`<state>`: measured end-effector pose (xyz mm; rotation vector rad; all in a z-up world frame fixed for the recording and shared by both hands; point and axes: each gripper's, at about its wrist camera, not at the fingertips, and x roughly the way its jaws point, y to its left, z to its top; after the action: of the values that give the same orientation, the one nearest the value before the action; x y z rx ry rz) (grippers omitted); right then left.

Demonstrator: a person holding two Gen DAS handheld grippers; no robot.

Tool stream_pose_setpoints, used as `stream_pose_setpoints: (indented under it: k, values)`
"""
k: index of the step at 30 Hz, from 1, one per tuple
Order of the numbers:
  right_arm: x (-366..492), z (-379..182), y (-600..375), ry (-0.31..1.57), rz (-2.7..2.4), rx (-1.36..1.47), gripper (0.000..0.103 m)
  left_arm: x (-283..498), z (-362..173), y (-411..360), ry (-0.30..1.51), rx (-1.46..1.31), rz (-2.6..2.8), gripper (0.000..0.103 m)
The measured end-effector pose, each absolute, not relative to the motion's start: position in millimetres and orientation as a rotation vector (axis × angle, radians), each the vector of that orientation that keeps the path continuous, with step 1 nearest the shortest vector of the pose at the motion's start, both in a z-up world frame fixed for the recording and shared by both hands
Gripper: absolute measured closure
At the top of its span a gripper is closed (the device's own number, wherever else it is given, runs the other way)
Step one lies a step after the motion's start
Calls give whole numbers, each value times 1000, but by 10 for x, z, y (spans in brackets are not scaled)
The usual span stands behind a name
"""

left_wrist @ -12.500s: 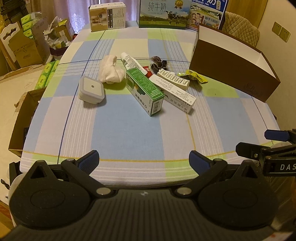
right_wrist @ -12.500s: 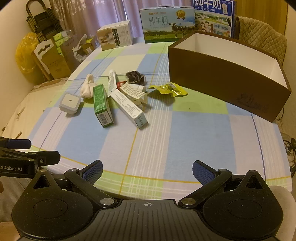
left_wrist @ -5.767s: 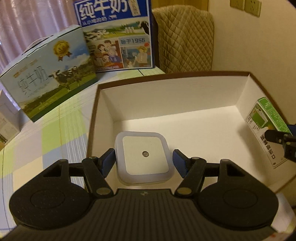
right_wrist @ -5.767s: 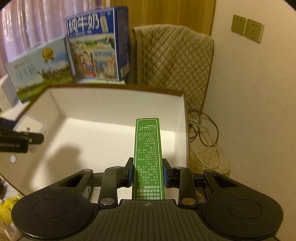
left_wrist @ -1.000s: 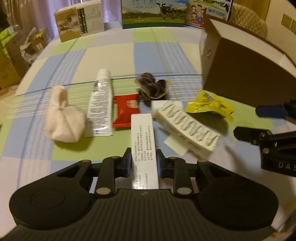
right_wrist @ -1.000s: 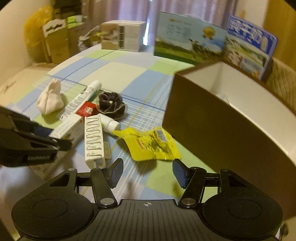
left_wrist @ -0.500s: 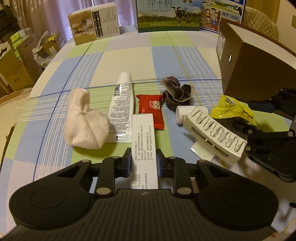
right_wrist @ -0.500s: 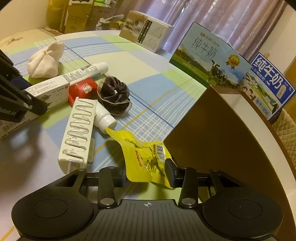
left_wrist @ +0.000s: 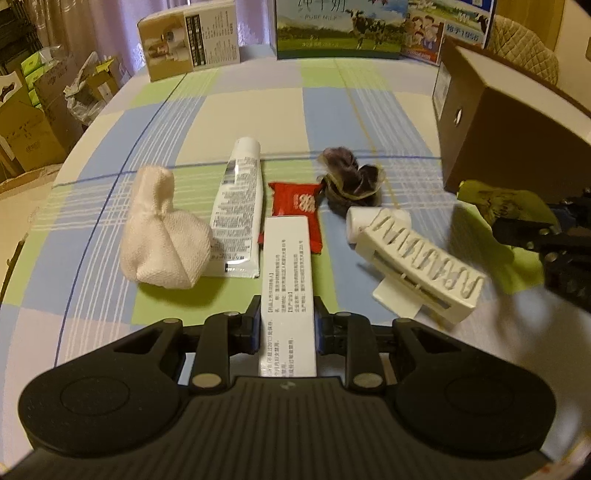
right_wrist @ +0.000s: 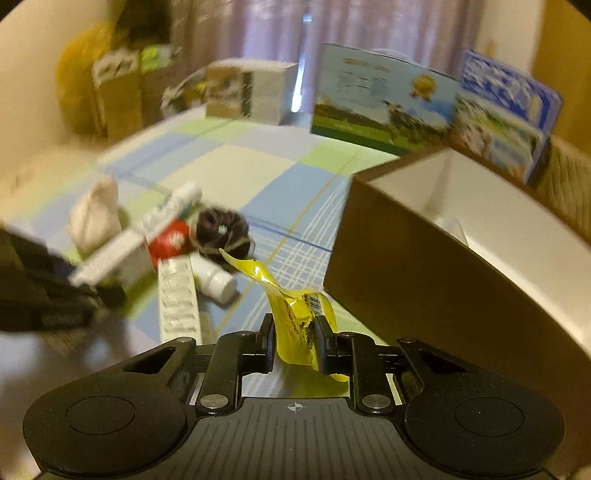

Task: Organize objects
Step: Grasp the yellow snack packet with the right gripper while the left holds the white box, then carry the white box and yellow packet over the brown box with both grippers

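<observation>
White cardboard fills the jaws of the left gripper (left_wrist: pixel 287 326): they are closed on the near end of a long white box (left_wrist: pixel 287 280) with printed text, which points toward 12 o'clock and is lifted a little above the checked tabletop (left_wrist: pixel 332 110). At 10 o'clock from the box lies a white cloth bundle (left_wrist: pixel 164 236), and just beside it a white tube (left_wrist: pixel 238 206) with its cap to the far side. A red sachet (left_wrist: pixel 297 203) lies at the far end of the box, partly under it. At 1 o'clock from the box sits a dark scrunchie (left_wrist: pixel 351 184), and at 2 o'clock a white hair clip (left_wrist: pixel 421 258) rests against a small white bottle (left_wrist: pixel 360 221). The brown cardboard box (left_wrist: pixel 509 140) stands at the right edge of the tabletop, open at the top. In the right wrist view, the jaws of the right gripper (right_wrist: pixel 294 338) are closed on a yellow packet (right_wrist: pixel 295 317), which hangs crumpled between them above the tabletop, just beside the brown wall of the box; its loose end points toward 11 o'clock. This view is blurred, so small details of the other things are hard to tell. Three printed cartons (left_wrist: pixel 336 29) stand at the far edge of the tabletop.
</observation>
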<state>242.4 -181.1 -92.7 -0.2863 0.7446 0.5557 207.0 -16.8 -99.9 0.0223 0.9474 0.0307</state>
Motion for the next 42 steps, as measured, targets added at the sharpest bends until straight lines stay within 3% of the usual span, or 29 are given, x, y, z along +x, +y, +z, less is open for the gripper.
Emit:
stream_pose_setpoints:
  k: [13, 25, 34, 42]
  values:
    - [2377, -198, -2539, 761, 532, 146, 85, 1999, -303, -337, 844, 34, -26, 81]
    - [2409, 425, -3346, 643, 457, 291, 85, 2374, 398, -1014, 732, 92, -204, 81]
    - [2726, 505, -3923, 669, 354, 316, 85, 2845, 652, -1706, 707, 111, -329, 81]
    - [3040, 357, -4303, 734, 283, 355, 85, 3245, 549, -2306, 741, 152, -390, 81]
